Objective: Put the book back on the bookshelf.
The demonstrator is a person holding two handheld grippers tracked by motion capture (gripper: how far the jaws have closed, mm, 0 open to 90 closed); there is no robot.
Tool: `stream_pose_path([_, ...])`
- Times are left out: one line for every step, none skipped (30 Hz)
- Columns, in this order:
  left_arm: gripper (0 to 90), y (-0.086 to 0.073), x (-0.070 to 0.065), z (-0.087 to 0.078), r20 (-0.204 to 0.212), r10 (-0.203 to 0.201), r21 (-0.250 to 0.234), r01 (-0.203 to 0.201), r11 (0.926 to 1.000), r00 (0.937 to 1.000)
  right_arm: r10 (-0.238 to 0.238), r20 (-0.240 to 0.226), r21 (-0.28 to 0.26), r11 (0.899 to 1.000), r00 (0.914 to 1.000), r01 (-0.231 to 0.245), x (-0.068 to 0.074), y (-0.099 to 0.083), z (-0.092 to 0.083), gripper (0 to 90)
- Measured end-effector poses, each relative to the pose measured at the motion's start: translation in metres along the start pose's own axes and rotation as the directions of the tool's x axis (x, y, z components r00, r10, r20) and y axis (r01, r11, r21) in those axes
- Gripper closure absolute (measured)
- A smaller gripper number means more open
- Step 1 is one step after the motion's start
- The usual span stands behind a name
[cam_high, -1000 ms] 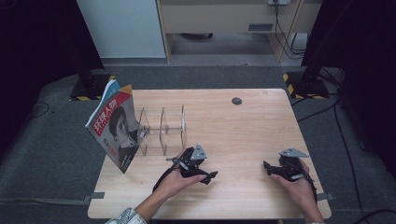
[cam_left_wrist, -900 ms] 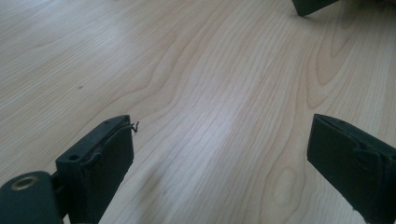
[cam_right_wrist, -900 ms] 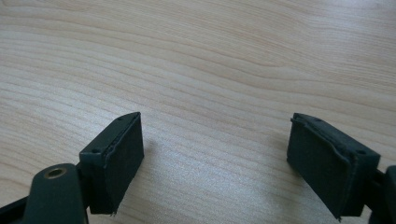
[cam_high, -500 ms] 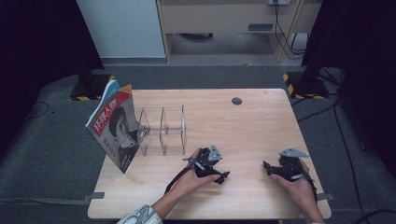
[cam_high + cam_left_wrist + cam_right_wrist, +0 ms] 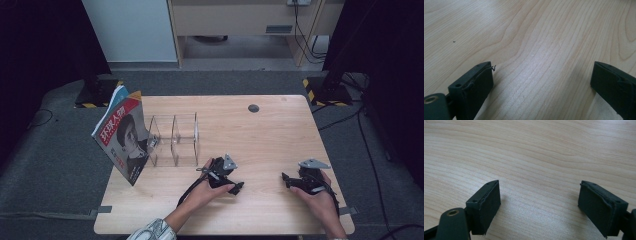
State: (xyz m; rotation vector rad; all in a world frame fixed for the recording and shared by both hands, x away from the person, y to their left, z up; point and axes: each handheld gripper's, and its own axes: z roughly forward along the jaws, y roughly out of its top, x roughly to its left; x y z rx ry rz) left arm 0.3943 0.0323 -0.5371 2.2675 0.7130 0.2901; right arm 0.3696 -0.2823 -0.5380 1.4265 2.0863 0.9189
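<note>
Both tools, left point(image 5: 235, 187) and right point(image 5: 286, 179), released and empty on bare surface point(image 5: 260, 135); magazine point(image 5: 122, 135) leaning against rack point(image 5: 172, 140) at left, untouched.

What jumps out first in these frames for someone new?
The magazine with a red cover and a face on it, standing tilted at the table's left edge against a clear acrylic divider rack. Then the two hand-held grippers near the front edge: the left gripper at centre and the right gripper to its right, both open over bare wood and holding nothing.
</note>
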Motion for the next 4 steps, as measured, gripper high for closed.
stream_pose_path([3.3, 0.0000, 0.0001, 0.0001, 0.000, 0.000, 0.001, 0.000, 1.0000, 1.0000, -0.001, 0.000, -0.001, 1.000, 1.0000, 0.001, 0.0000, 0.0000, 0.0000, 18.4])
stream_pose_path([3.0, 0.0000, 0.0001, 0.0001, 0.000, 0.000, 0.001, 0.000, 1.0000, 1.0000, -0.001, 0.000, -0.001, 1.000, 1.0000, 0.001, 0.0000, 0.0000, 0.0000, 18.4])
stream_pose_path([2.6, 0.0001, 0.0001, 0.0002, -0.002, 0.000, 0.002, 0.000, 1.0000, 1.0000, 0.000, 0.000, 0.000, 1.000, 1.0000, 0.000, 0.0000, 0.0000, 0.0000, 18.4])
stream_pose_path([2.6, 0.0001, 0.0003, 0.0002, -0.003, 0.000, 0.004, 0.000, 1.0000, 1.0000, 0.000, 0.000, 0.000, 1.000, 1.0000, 0.000, 0.0000, 0.0000, 0.0000, 18.4])
